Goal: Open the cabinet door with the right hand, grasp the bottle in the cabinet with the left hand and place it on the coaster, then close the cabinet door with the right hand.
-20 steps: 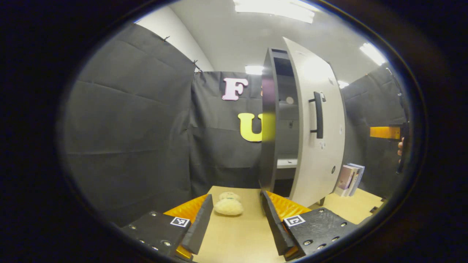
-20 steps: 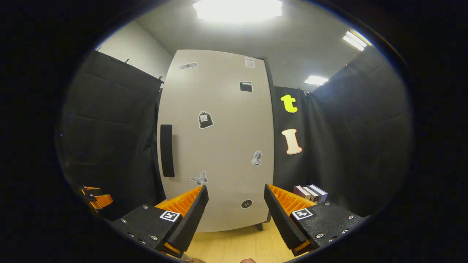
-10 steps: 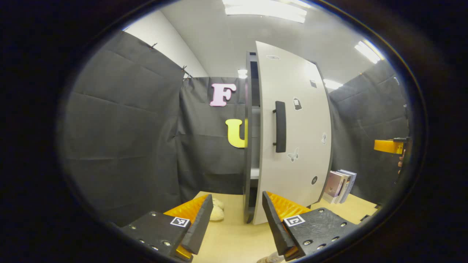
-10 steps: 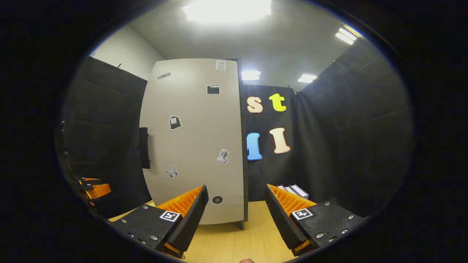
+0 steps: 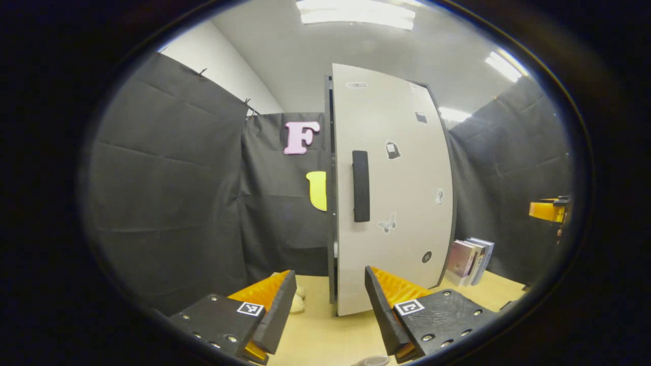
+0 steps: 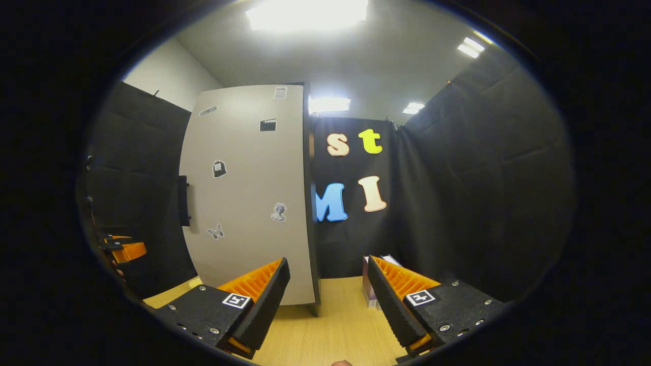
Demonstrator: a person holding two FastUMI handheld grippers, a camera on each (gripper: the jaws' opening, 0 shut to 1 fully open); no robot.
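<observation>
While the tall cabinet is standing on the pale wood-grain desk, its flat, matte light-grey door is lying almost flush against the dark frame, with only a thin dark slit showing along the handle edge, so whatever is sitting inside is hidden. A slim dark bar handle is running upright near that edge, and small flat stickers are dotting the smooth panel. Toward the desk's right edge, a few books are leaning together just beside the cabinet. Near the desk's left edge, a pale fuzzy lump is peeking out beside the cabinet's foot. The left gripper is hanging with its ribbed fingers spread wide and gripping nothing. The right gripper is likewise gaping wide with nothing between its fingers, well apart from the door. The bottle and coaster cannot be made out.
</observation>
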